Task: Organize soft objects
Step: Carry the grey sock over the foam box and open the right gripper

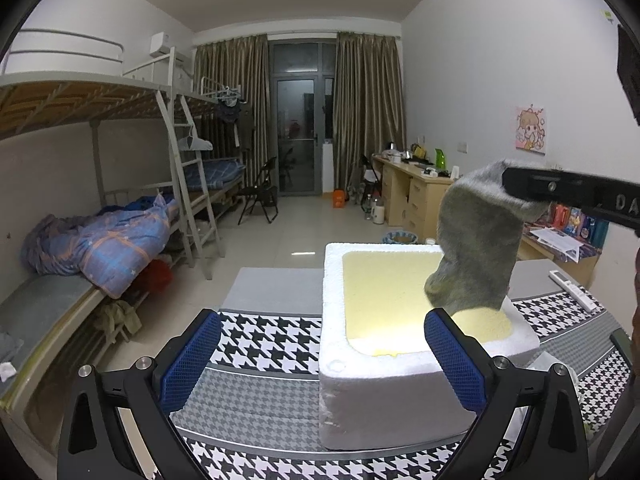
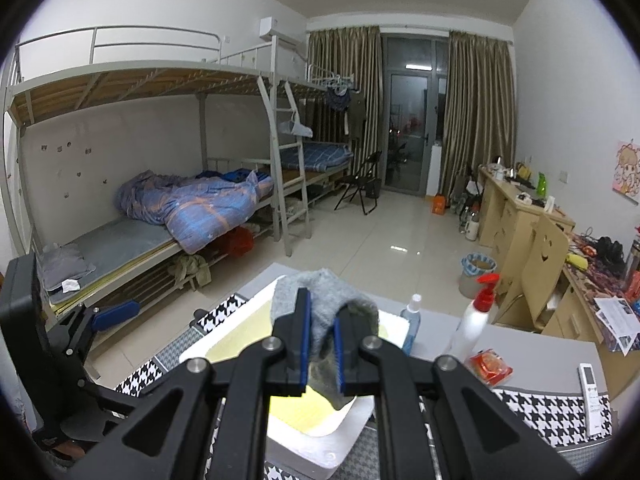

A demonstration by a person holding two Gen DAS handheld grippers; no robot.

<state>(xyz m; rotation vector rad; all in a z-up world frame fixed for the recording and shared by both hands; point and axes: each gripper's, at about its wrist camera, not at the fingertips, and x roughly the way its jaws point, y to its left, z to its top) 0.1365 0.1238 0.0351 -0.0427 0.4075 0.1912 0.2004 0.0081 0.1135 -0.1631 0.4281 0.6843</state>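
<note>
A grey sock (image 1: 476,240) hangs from my right gripper (image 1: 516,188), which is shut on its top end and holds it above a white foam box (image 1: 384,400) with a yellow inside. In the right wrist view the sock (image 2: 320,308) is pinched in my right gripper (image 2: 322,312), with the box (image 2: 320,440) below. My left gripper (image 1: 320,360) is open and empty, low in front of the box's near left corner; it also shows at the left in the right wrist view (image 2: 116,312).
The box stands on a table with a houndstooth cloth (image 1: 264,332). A spray bottle (image 2: 412,320), a white pump bottle with a red top (image 2: 476,316), a red packet (image 2: 490,366) and a remote (image 2: 592,396) lie at the right. Bunk beds (image 2: 180,200) stand left, desks (image 2: 520,216) right.
</note>
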